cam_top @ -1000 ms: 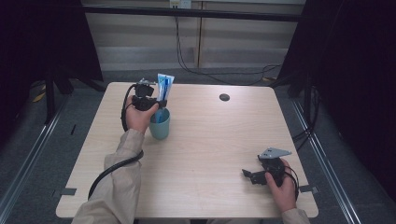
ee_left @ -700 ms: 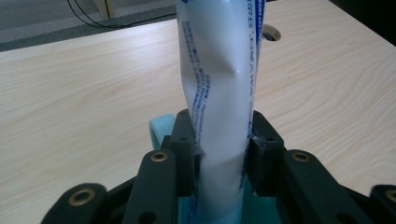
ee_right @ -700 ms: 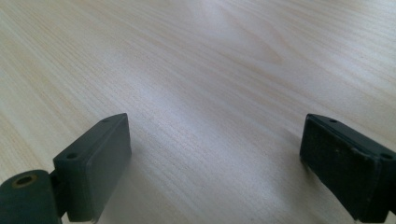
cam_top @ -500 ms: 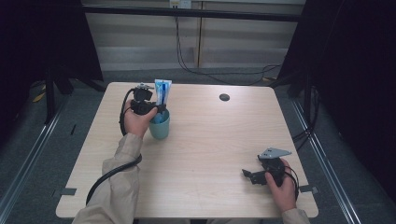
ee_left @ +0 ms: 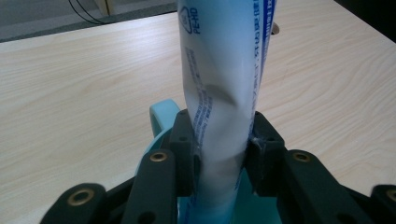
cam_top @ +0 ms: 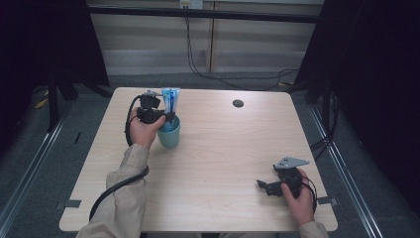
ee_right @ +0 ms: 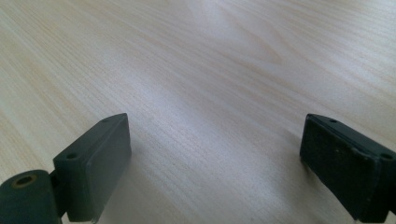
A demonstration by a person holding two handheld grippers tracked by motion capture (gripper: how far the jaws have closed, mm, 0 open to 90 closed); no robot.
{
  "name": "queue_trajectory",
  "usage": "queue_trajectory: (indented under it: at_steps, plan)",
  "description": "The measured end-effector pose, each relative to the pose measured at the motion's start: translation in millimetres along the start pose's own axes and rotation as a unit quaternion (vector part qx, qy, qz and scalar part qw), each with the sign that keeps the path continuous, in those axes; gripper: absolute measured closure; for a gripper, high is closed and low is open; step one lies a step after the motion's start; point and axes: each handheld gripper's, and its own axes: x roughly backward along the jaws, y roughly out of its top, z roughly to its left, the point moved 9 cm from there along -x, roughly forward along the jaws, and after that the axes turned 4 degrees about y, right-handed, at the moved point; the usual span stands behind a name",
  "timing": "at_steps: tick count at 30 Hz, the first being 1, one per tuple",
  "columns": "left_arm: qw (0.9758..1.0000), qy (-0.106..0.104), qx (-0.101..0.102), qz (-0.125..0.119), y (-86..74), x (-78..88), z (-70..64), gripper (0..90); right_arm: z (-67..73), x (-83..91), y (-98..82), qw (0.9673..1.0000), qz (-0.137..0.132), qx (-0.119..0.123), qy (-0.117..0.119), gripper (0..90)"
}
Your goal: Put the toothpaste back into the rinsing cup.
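**Ana:** High view first: the left gripper (cam_top: 166,116) is up at about ten o'clock on the pale wooden table (cam_top: 223,148), right over the teal plastic cup (cam_top: 169,135). What's it got?

**Ben:** A white and blue squeezable plastic tube (cam_top: 170,100), standing upright in that cup. Left gripper view has it dead centre: the tube (ee_left: 224,79) rises at twelve o'clock, both black jaws pressed into its sides, and the plastic is dented where they bite. Clamped tight, no question.

**Ana:** And the cup in that view?

**Ben:** Its teal rim (ee_left: 163,109) peeks out at about ten o'clock of the grip, just behind the jaws; the tube's lower end drops inside it.

**Ana:** Over to the other hand.

**Ben:** The right gripper (cam_top: 265,186) sits down at five o'clock on the table, well apart from the cup. Right gripper view shows its jaws (ee_right: 210,154) spread wide, bare wood grain between them.

**Ana:** Anything else on the tabletop?

**Ben:** A small dark round disc (cam_top: 237,103) at one o'clock, near the far edge.
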Motion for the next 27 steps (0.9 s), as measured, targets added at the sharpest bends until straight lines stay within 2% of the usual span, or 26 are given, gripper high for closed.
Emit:
queue_trajectory:
  at_steps: [12,21,27]
  plan:
    - [0.9998,0.001,-0.018,0.004,-0.1,-0.1,-5.8,67.0,0.1,0.1,-0.1,1.0000,0.000,-0.001,0.000,8.3]
    - [0.9997,-0.004,-0.024,0.006,0.0,-1.6,-10.7,65.4,0.1,0.1,0.0,1.0000,0.000,-0.001,0.000,8.3]
    - [0.9997,-0.010,-0.022,0.003,0.4,-0.3,-11.1,63.8,0.0,0.0,0.0,1.0000,0.000,0.000,0.000,8.3]
